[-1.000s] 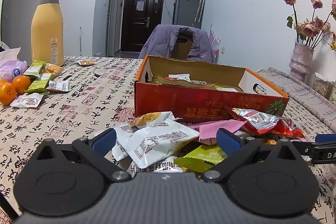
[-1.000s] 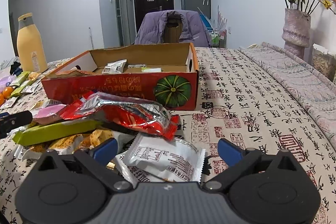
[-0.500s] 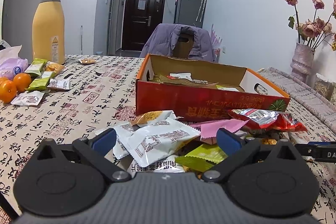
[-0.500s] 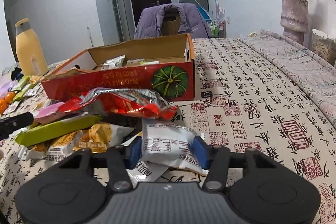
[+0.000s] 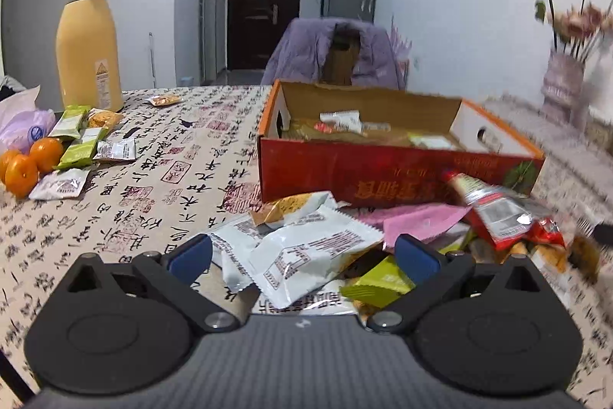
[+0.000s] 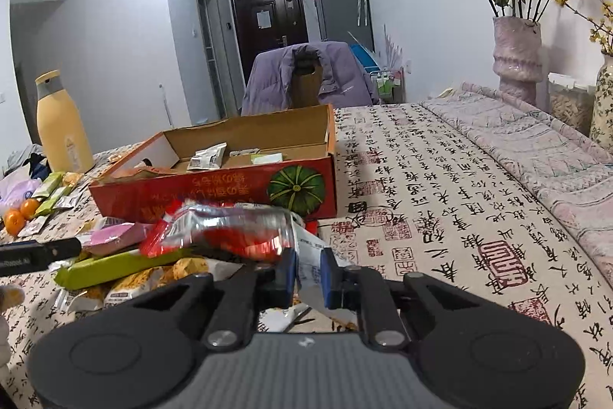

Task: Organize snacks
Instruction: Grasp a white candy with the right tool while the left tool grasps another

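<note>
We see right gripper (image 6: 308,271) jaws just closed, pinching white snack packet (image 6: 310,261); left gripper (image 5: 302,253) jaws spread wide over packet pile (image 5: 314,252) before red box (image 5: 383,175).

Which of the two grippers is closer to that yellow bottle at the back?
Left. The left gripper hangs open over the snack pile, on the side toward the yellow bottle. The right gripper, shut on a white packet, is at the pile's far side.

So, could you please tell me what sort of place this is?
Most likely a home dining area: a cloth-covered table, a jacket-draped chair, a dark entry door and a vase of dried roses.
</note>
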{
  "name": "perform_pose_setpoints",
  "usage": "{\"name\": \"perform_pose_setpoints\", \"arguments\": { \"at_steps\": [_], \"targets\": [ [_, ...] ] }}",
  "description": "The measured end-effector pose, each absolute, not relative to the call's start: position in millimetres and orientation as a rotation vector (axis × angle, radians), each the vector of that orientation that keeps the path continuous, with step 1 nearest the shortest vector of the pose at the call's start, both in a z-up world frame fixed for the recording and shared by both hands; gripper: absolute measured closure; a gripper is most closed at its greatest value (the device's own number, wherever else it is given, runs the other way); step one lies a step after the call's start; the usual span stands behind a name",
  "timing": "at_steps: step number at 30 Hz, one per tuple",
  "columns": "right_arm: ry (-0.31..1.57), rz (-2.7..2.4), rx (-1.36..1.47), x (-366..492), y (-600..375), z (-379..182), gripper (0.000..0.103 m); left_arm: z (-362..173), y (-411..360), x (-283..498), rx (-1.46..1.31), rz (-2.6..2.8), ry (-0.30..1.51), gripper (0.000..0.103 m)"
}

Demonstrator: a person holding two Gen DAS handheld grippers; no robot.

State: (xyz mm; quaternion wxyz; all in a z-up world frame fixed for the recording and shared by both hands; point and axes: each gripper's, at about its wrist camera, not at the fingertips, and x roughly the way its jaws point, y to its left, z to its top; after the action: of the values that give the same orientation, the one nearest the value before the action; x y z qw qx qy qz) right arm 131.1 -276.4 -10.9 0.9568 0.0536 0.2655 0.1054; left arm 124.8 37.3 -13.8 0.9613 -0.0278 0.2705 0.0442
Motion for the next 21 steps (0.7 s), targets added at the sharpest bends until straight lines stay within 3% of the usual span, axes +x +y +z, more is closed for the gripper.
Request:
{"name": "perform_pose_setpoints", "arguments": {
  "at_steps": [6, 8, 9, 10, 12, 21],
  "targets": [
    [0.530, 0.219, 0.123, 130, -280, -10, 0.094, -16, 45, 140, -0.004, 0.072, 0.595, 0.000],
    [0.526, 0.217, 0.128, 129, -280, -10, 0.094, -19, 48, 145, -0.009, 0.049, 0.617, 0.007],
    [0.524, 0.216, 0.131, 129, -281, -10, 0.094, -20, 49, 146, -0.015, 0.036, 0.628, 0.021],
    [0.521, 0.216, 0.132, 128, -282, -10, 0.095, -21, 50, 148, -0.020, 0.021, 0.640, 0.041],
    [0.516, 0.216, 0.133, 127, -283, -9, 0.095, -24, 51, 149, -0.040, -0.013, 0.663, 0.057],
    [0.491, 0.238, 0.127, 124, -278, -4, 0.098, -16, 52, 132, -0.062, -0.011, 0.614, 0.061]
  ]
}}
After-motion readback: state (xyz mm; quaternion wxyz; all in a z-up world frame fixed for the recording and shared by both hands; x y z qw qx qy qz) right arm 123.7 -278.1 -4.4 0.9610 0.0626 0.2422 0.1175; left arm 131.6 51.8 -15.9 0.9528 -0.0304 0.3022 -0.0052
